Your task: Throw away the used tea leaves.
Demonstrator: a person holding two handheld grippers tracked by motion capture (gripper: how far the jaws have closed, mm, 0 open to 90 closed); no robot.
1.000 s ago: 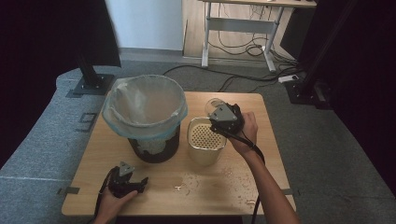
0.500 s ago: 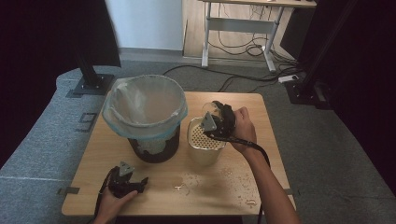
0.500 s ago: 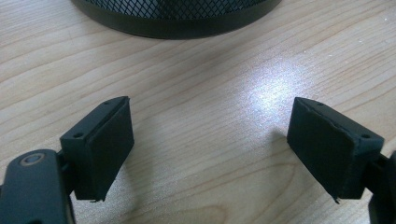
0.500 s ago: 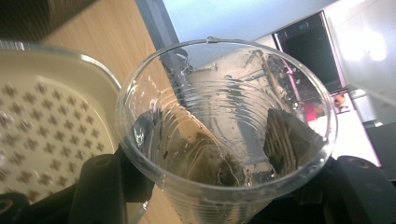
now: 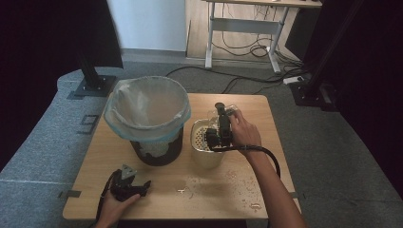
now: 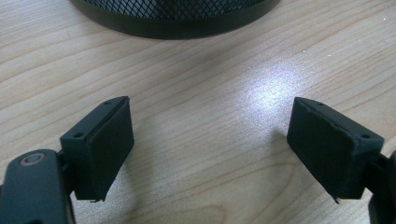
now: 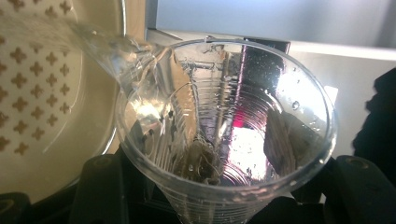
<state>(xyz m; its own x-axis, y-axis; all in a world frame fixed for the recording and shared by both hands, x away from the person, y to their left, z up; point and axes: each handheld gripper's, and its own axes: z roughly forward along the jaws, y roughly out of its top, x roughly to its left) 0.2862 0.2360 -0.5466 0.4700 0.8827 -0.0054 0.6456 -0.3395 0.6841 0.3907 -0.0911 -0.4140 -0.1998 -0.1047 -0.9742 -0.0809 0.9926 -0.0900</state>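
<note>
A wooden table (image 5: 157, 171) is seen from above, and on its left half a black mesh bin (image 5: 157, 149) is placed, lined with a pale plastic bag (image 5: 145, 107) whose rim is folded out over the top. Just to the right of the bin a cream strainer pot (image 5: 205, 153) with a pattern of small cross-shaped holes is set, close beside the bin but apart from it. Over the pot's far right rim the right gripper (image 5: 219, 129) is held, and a clear plastic cup (image 7: 224, 121) is clamped between its jaws, one jaw pressed against each side of the cup near its base. In the right gripper view the cup is tipped toward the pot, water (image 7: 100, 44) is seen running out over the cup's lip into the pot, and a small wet clump is stuck low inside the cup. Spilled drops and specks (image 5: 237, 187) are scattered on the table in front of the pot. At the table's near left edge the left gripper (image 5: 130, 186) is rested on the wood, its jaws set wide apart with nothing between them; in the left gripper view bare wood lies between the two pads and the bin's mesh base (image 6: 177, 16) is seen just ahead.
</note>
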